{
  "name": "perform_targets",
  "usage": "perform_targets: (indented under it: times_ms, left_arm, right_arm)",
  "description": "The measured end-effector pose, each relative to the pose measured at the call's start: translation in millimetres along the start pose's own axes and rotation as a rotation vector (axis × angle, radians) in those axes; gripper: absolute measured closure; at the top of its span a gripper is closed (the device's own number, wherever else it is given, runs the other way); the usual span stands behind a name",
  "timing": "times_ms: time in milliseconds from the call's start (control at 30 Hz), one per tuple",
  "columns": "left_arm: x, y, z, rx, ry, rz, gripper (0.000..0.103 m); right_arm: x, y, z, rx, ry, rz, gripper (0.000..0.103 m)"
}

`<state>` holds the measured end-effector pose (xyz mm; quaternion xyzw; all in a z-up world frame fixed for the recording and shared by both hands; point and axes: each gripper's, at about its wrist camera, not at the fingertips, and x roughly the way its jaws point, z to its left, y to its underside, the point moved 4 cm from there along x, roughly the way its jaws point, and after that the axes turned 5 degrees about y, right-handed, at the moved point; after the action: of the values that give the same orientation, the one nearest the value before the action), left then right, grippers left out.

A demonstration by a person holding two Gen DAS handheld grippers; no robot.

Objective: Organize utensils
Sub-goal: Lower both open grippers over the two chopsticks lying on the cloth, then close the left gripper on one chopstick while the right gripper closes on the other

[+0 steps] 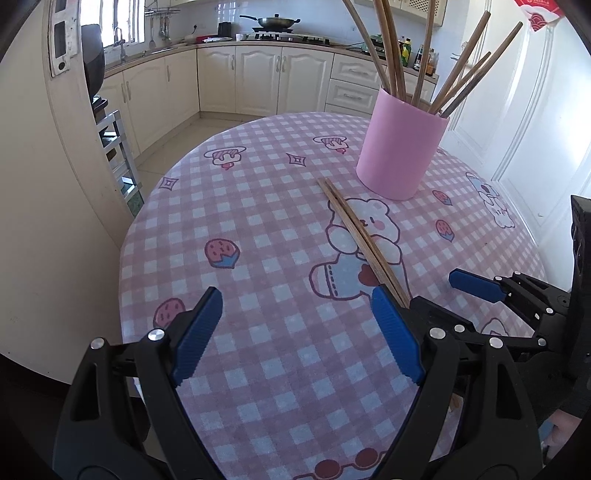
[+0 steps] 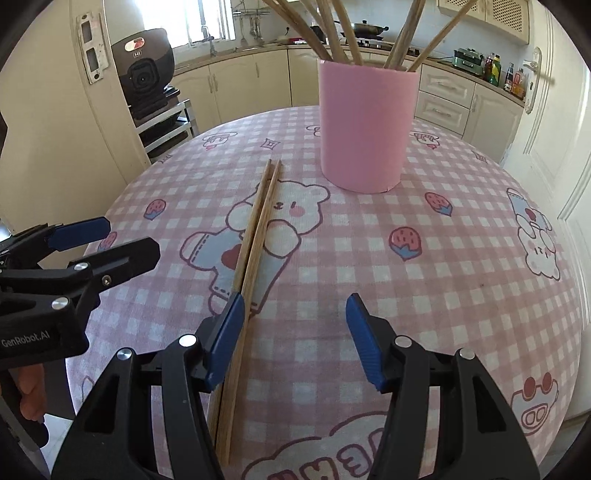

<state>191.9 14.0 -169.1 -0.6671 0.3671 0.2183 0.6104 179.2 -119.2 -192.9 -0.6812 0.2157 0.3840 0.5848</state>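
You have two chopsticks (image 2: 255,236) lying flat on the table, side by side. You have one pink cup (image 2: 364,129) at about 1 o'clock from them. About eight sticks (image 1: 397,55) stand in it.

Daylight poured in from the kitchen window (image 2: 207,22) behind the counter and blew it out to white. My table (image 1: 266,229) was evenly bright, with only soft shadows under my fingers. Both fisheye views bent the cabinets and walls into curves, dark at the corners. Everything stayed sharp.
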Motion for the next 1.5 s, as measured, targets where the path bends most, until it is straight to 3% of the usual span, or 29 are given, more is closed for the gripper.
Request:
perform_targets:
  times_ms: [100, 267, 567, 733, 800, 1033, 1100, 1167, 1267, 1367, 1500]
  left_arm:
    - [2, 1, 0, 0.008, -0.007, 0.005, 0.021]
    - [5, 2, 4, -0.004, -0.013, 0.019, 0.021]
    - [22, -7, -10, 0.008, 0.008, 0.053, 0.021]
    - [45, -18, -22, 0.068, -0.057, 0.109, 0.021]
    - [56, -23, -26, 0.084, -0.05, 0.139, 0.021]
    - [86, -45, -15, 0.074, -0.089, 0.172, 0.022]
    - [89, -51, -14, 0.08, -0.074, 0.174, 0.035]
    - [90, -55, -13, 0.089, -0.05, 0.182, 0.059]
    - [90, -59, -8, 0.1, -0.028, 0.201, 0.079]
    - [89, -60, -2, 0.114, -0.006, 0.212, 0.086]
    - [86, -59, 4, 0.147, 0.01, 0.221, 0.089]
  right_arm:
    - [3, 0, 4, 0.001, -0.022, 0.012, 0.049]
    - [7, -1, 19, -0.066, 0.032, 0.012, 0.049]
    - [3, 3, -17, -0.017, 0.08, 0.02, 0.049]
    - [1, 3, -28, -0.005, 0.088, 0.018, 0.049]
    - [3, 1, -29, 0.002, 0.083, 0.019, 0.049]
    - [17, -17, -23, -0.02, 0.07, 0.041, 0.049]
    - [24, -25, -21, -0.03, 0.061, 0.053, 0.049]
    - [30, -33, -18, -0.044, 0.056, 0.066, 0.049]
    - [41, -44, -12, -0.071, 0.045, 0.083, 0.05]
    - [50, -56, -5, -0.096, 0.031, 0.095, 0.056]
    - [62, -70, 7, -0.124, 0.011, 0.117, 0.065]
